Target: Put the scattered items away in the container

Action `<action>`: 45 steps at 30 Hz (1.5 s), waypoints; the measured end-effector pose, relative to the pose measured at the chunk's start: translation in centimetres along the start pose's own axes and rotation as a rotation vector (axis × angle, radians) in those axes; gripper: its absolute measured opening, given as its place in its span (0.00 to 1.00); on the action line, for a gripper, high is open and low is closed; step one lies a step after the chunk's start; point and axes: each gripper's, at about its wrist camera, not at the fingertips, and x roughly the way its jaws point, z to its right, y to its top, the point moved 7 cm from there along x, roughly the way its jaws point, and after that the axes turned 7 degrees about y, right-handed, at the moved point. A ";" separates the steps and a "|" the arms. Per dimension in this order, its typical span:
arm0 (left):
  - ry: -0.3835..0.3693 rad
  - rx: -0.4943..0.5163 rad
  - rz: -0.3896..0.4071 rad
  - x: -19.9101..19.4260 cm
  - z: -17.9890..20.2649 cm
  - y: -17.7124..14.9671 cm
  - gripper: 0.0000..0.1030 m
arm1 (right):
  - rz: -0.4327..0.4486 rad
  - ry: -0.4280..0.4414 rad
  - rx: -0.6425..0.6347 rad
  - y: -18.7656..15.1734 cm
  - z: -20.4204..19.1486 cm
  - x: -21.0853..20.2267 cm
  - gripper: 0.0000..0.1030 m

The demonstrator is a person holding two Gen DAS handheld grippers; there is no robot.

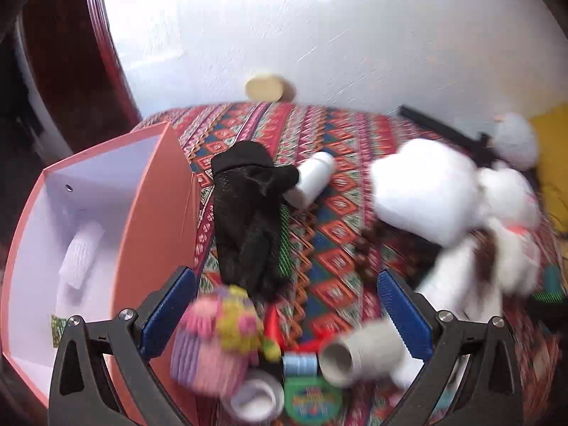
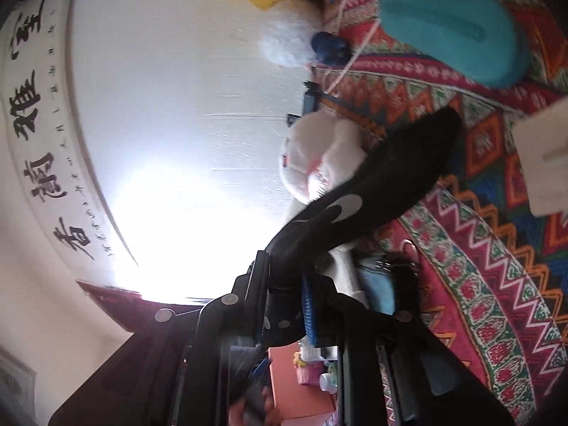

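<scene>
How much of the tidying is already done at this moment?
Early stage. The pink box holds one white ribbed roll. The right gripper is shut on a black sock. The open left gripper holds nothing. The black glove and white bottle remain outside.

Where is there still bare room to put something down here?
Inside the pink box: only a white roll lies on its pale floor. On the patterned cloth, a bare strip runs behind the black glove and white bottle, and another between glove and white plush toy. Near the left gripper it is crowded.
</scene>
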 end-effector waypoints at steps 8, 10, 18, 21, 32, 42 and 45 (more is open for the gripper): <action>0.143 0.141 -0.298 13.2 0.9 -0.1 0.72 | -0.046 -0.014 0.000 0.8 0.5 1.9 0.16; 0.119 0.048 -0.250 12.6 -0.3 0.5 0.14 | -0.055 -0.035 -0.036 0.6 0.1 2.4 0.16; -0.055 -0.041 -0.042 0.3 -3.2 -0.9 0.11 | -0.122 -0.093 -0.226 -2.6 -2.8 4.0 0.16; -0.156 -0.102 0.019 -5.9 -5.2 -4.0 0.11 | -0.168 -0.104 -0.330 -5.6 -4.8 4.5 0.16; -0.136 -0.314 0.266 -18.9 -20.0 -8.0 0.12 | -0.409 -0.005 -0.710 -24.4 -15.1 9.6 0.16; 0.034 -0.437 0.239 -13.4 -32.2 -7.3 0.13 | -0.678 0.015 -0.966 -43.5 -19.4 23.0 0.15; 0.048 -0.387 0.181 -11.5 -33.0 -7.5 0.26 | -0.721 -0.029 -0.980 -46.2 -17.6 26.4 0.16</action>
